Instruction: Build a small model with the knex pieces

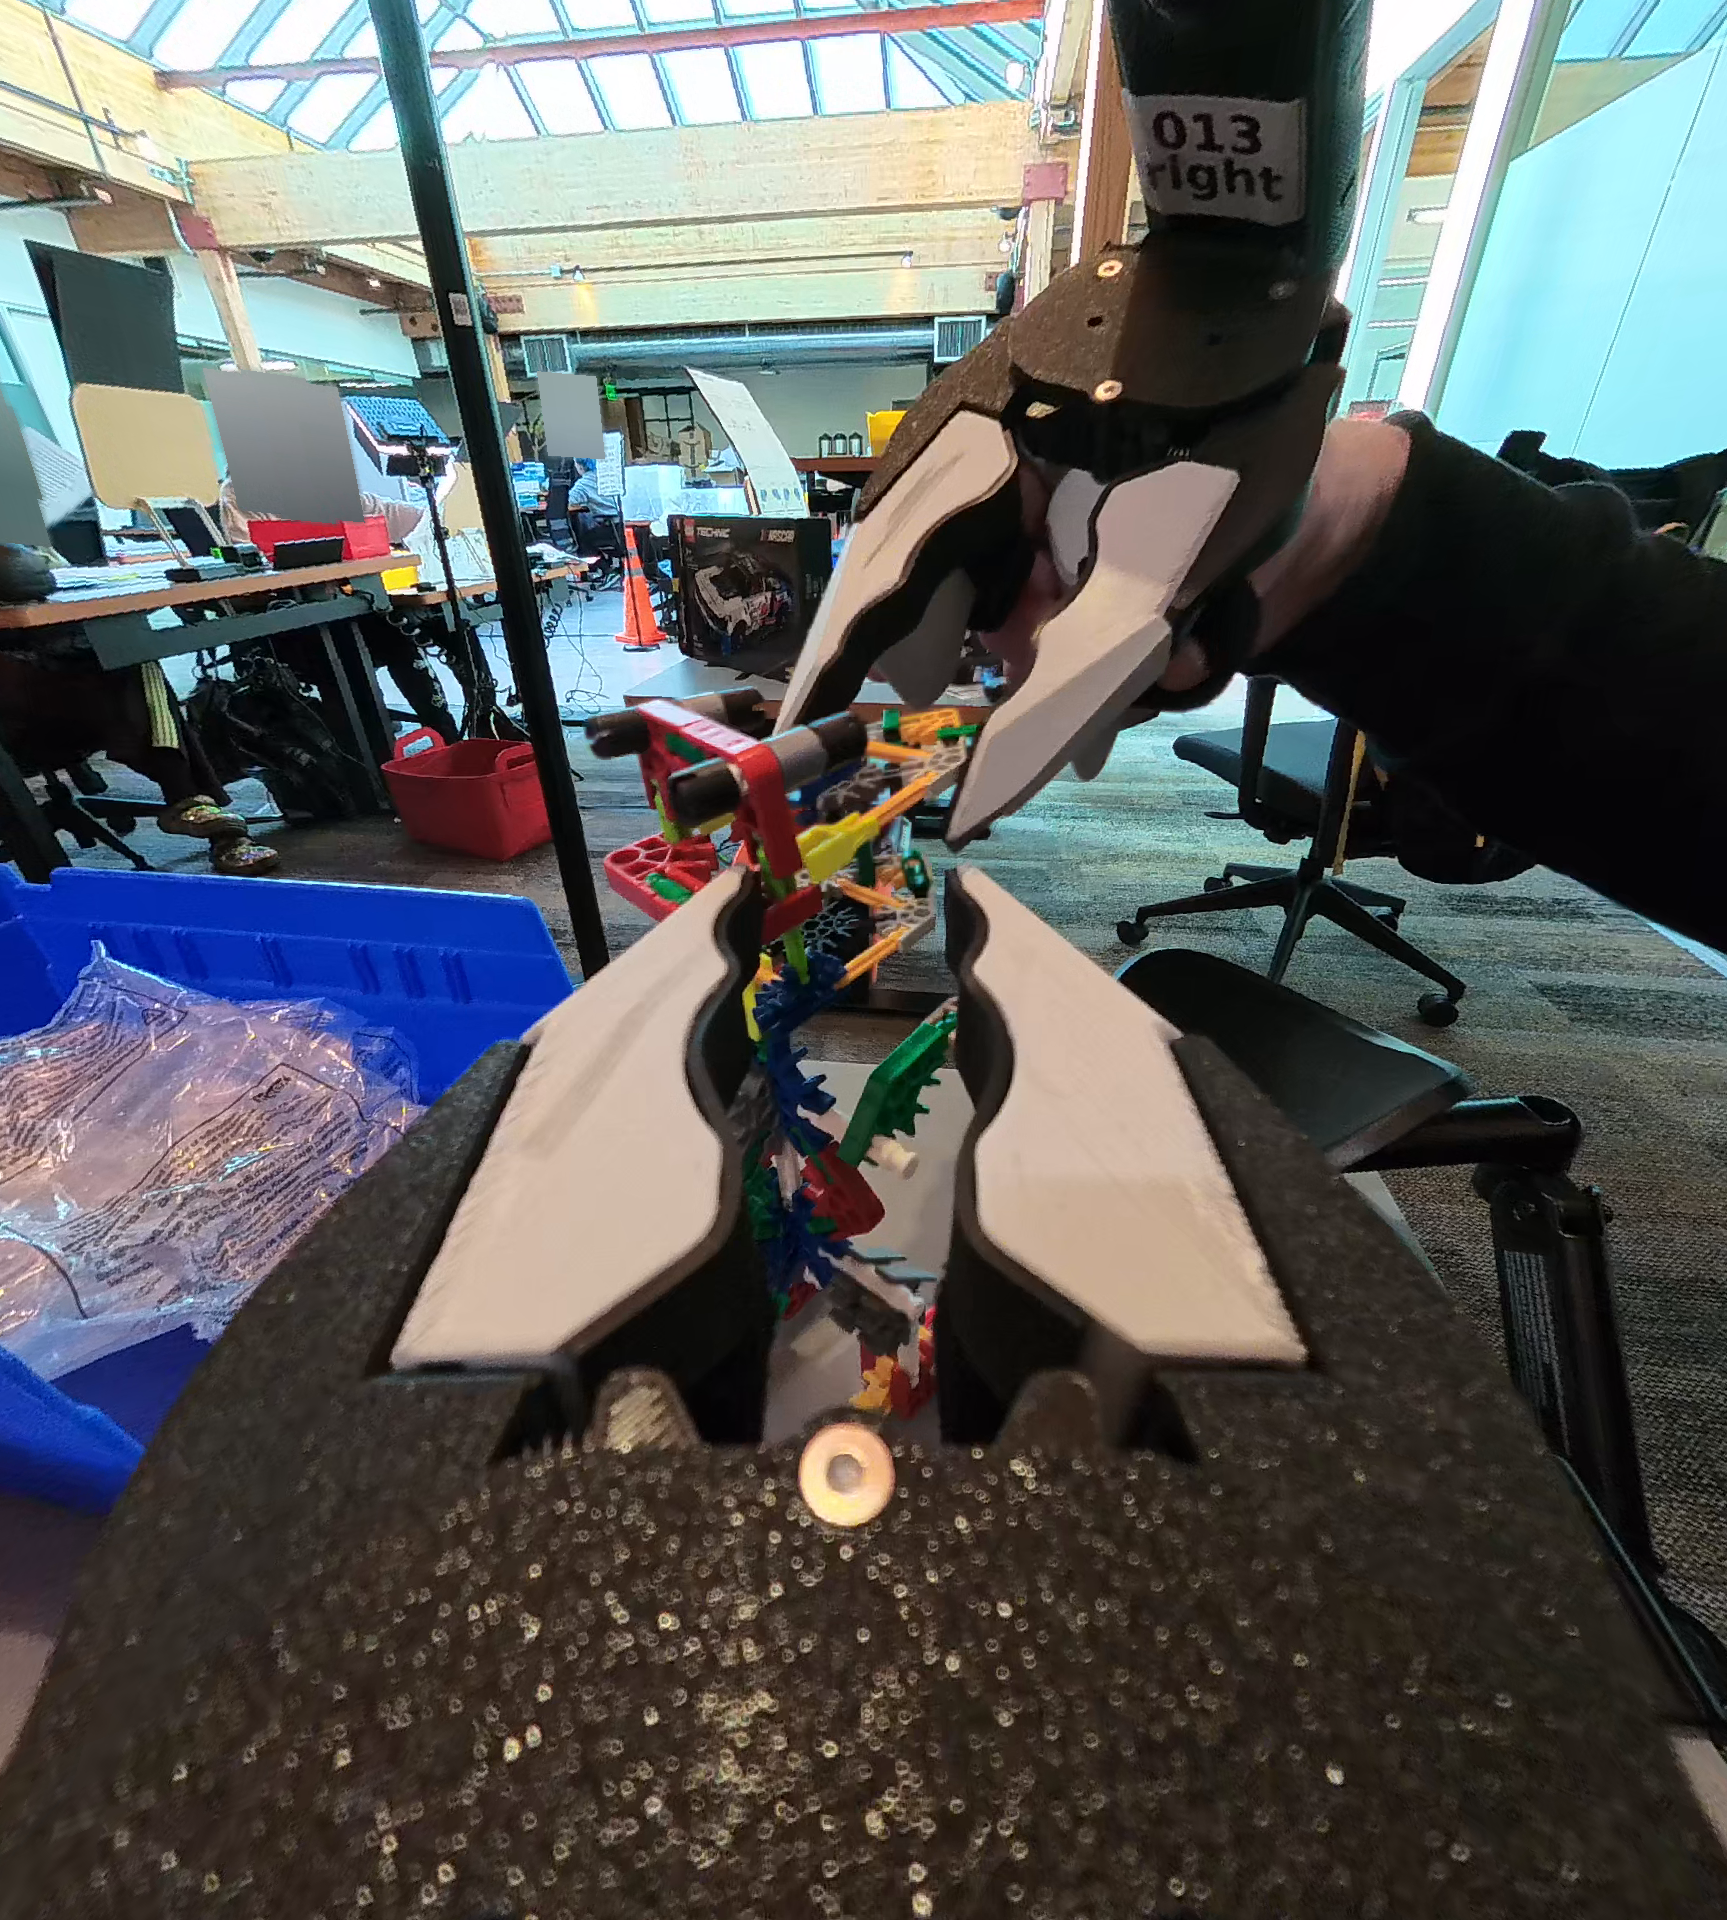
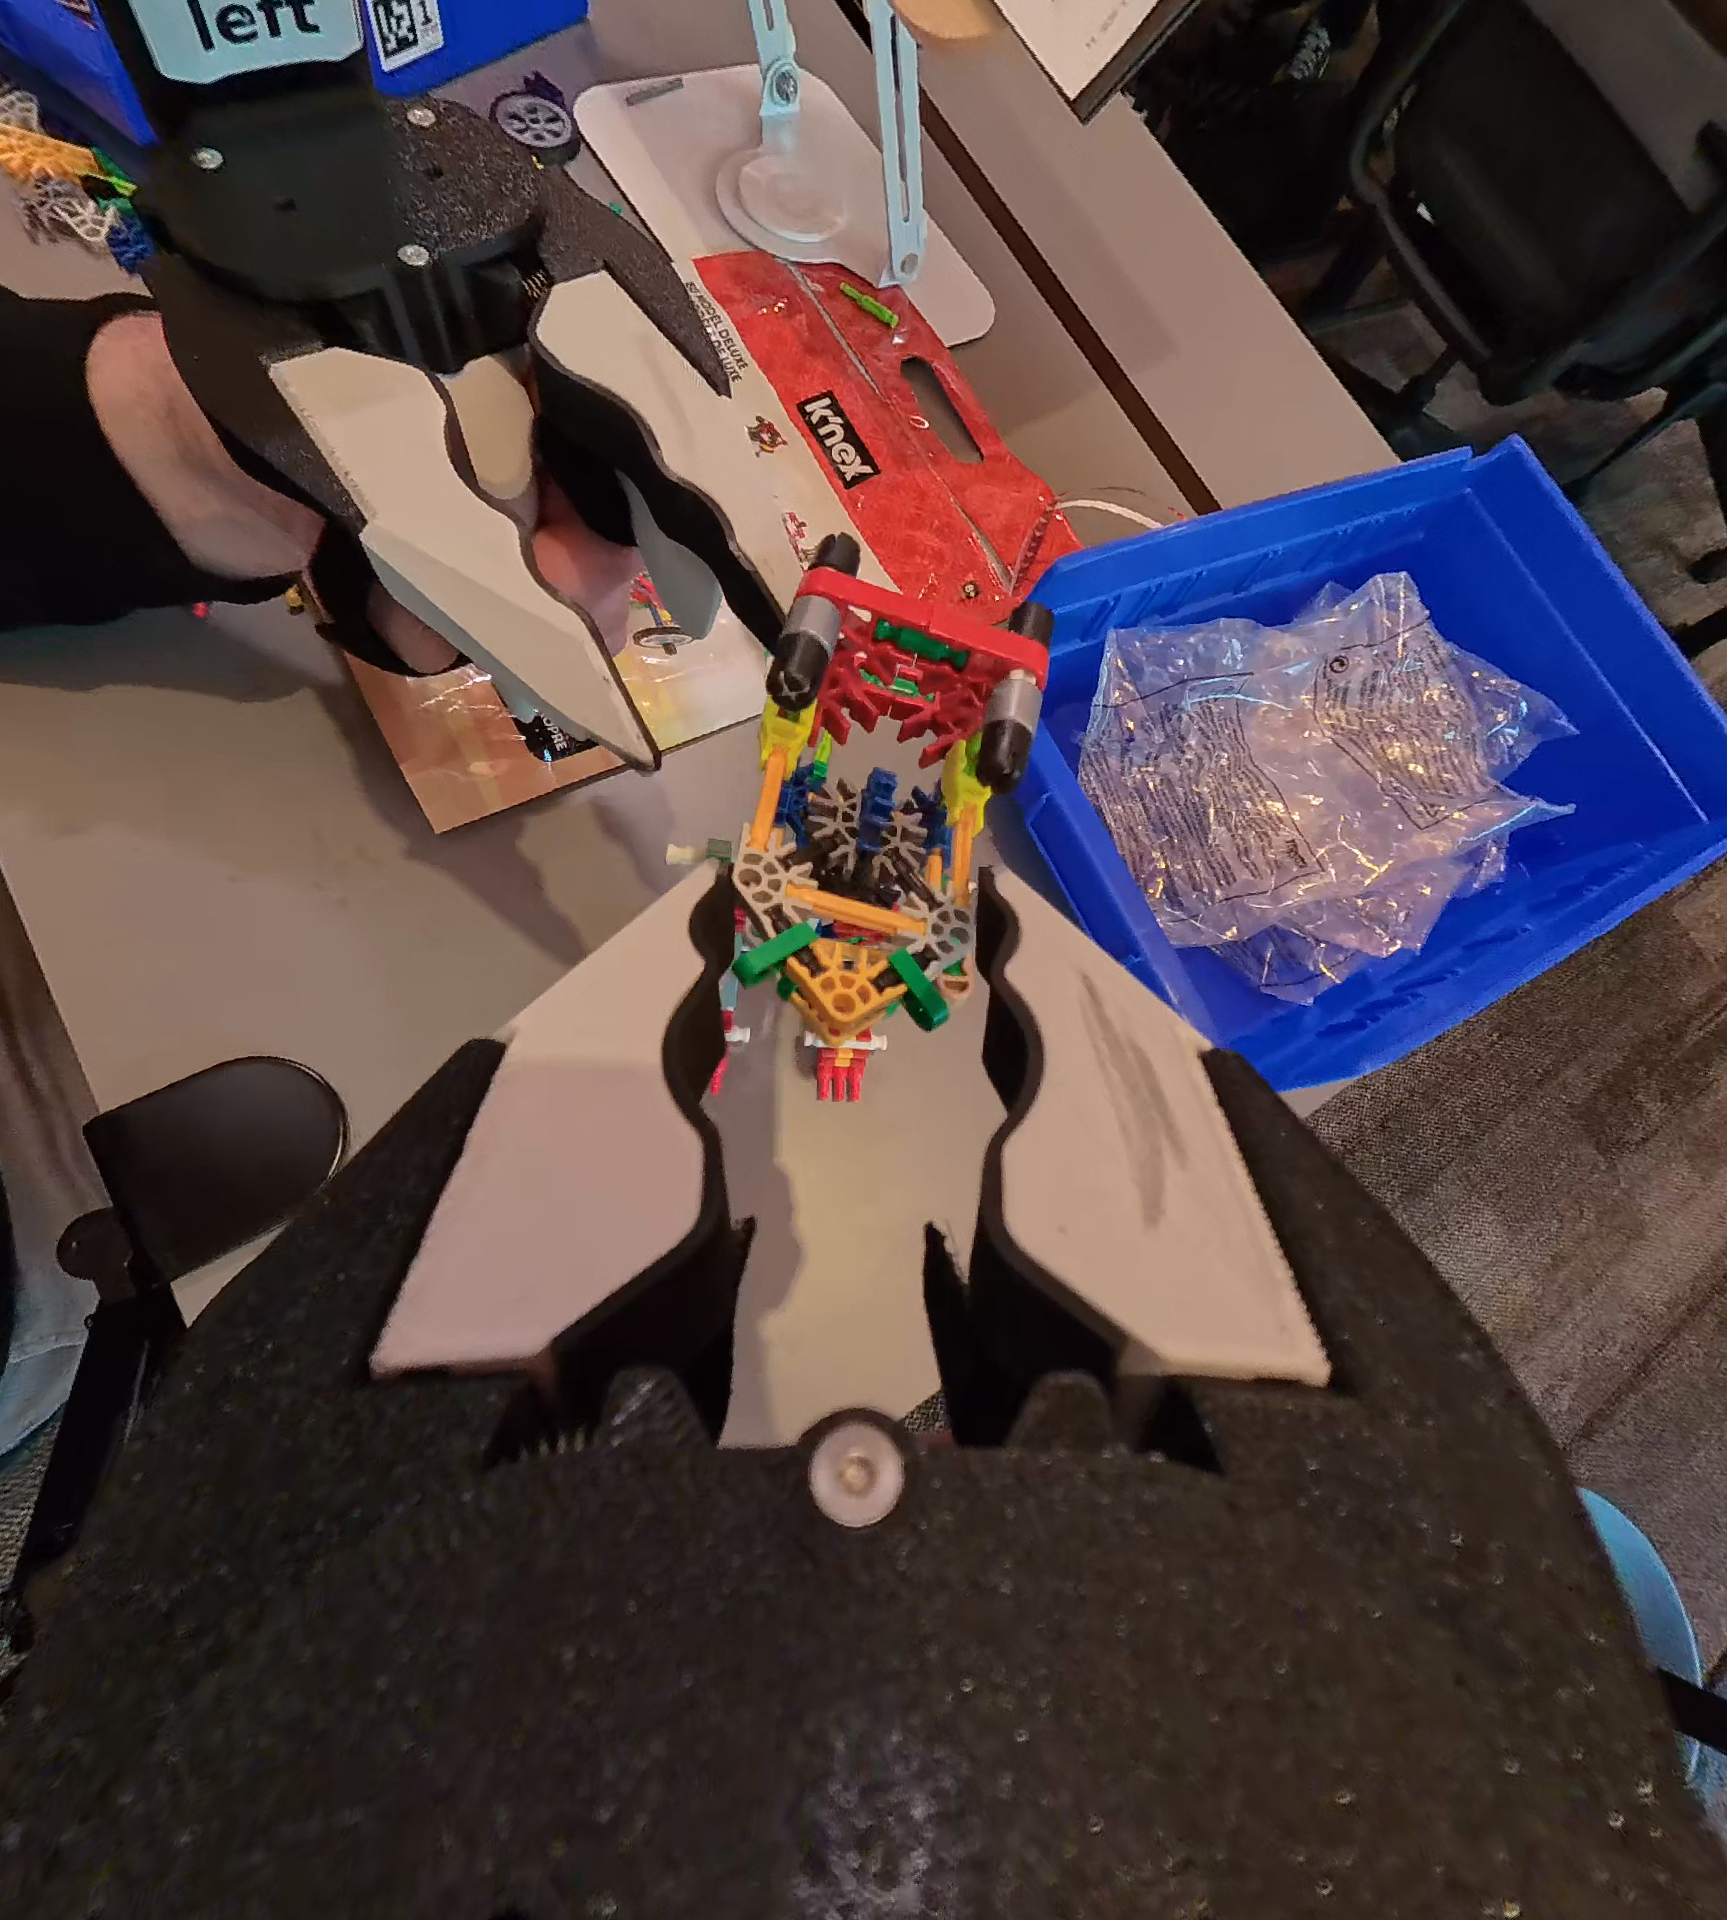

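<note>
Between our two open grippers, left gripper (image 1: 848,883) and right gripper (image 2: 843,878), stands the toy model (image 2: 880,821) on the table (image 2: 215,914), held by neither. Blue bin (image 2: 1607,665) with plastic bags (image 2: 1326,769) crowds one side; red packaging (image 2: 900,436) lies beyond it.

Right gripper (image 2: 854,935) jaws apart, flanking multicoloured plastic rod-and-connector model (image 2: 864,831) on grey desk (image 2: 215,883); blue plastic bin (image 2: 1669,727) beside.

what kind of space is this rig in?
Likely an open-plan office or lab: rows of desks and office chairs under a skylit roof, with a blue bin and a rod-and-connector toy model on the worktable.
</note>
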{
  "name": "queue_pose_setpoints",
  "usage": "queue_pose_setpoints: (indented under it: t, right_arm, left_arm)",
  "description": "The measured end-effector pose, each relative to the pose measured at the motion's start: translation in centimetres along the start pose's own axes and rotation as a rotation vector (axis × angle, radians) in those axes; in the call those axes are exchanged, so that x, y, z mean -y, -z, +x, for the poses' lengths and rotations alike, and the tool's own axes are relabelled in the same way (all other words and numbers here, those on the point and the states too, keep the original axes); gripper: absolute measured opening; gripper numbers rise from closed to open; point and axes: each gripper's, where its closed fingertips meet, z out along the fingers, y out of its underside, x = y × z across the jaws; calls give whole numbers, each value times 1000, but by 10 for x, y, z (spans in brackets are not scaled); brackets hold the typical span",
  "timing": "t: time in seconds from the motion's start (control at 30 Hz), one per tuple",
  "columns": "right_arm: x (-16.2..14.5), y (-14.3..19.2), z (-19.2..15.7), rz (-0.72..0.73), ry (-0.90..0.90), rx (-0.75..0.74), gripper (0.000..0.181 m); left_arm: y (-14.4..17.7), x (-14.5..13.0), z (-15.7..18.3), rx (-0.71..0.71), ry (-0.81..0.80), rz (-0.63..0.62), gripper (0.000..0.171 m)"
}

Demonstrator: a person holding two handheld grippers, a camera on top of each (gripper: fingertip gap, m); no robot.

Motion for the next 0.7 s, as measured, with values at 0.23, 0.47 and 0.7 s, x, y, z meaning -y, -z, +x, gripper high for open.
queue_pose_setpoints:
  t: [0.23,0.47,0.7]
  right_arm:
    - [-1,-2,1,-7,-1,-7,43]
    - [-1,-1,2,-13,4,-7,43]
    - [-3,-2,4,-26,9,-9,43]
  left_arm:
    - [0,0,-1,5,1,1,33]
    - [0,0,-1,7,2,5,33]
    - [0,0,-2,13,-2,4,32]
